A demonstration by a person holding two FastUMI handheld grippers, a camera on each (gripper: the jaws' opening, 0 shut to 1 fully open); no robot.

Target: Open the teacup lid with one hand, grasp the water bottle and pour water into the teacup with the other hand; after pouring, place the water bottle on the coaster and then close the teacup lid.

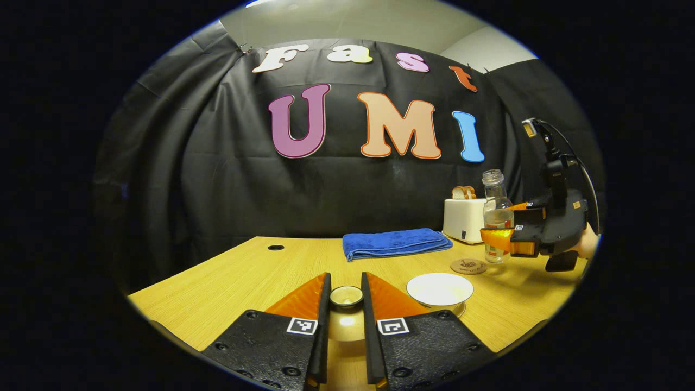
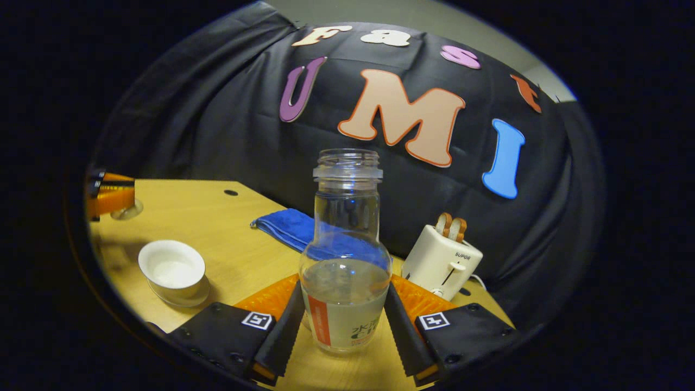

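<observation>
Left tongs clamp teacup lid, rim hidden; right tongs clamp water bottle.

Coaster lies between teacup and toaster, beside towel.

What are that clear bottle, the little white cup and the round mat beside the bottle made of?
The water bottle looks like clear plastic or glass: see-through walls, threaded neck, glossy; I can't tell which. The teacup seems glazed white ceramic, smooth with a soft shine, on a matching saucer. The coaster looks like matte brown cork or wood with a dark printed pattern.
</observation>
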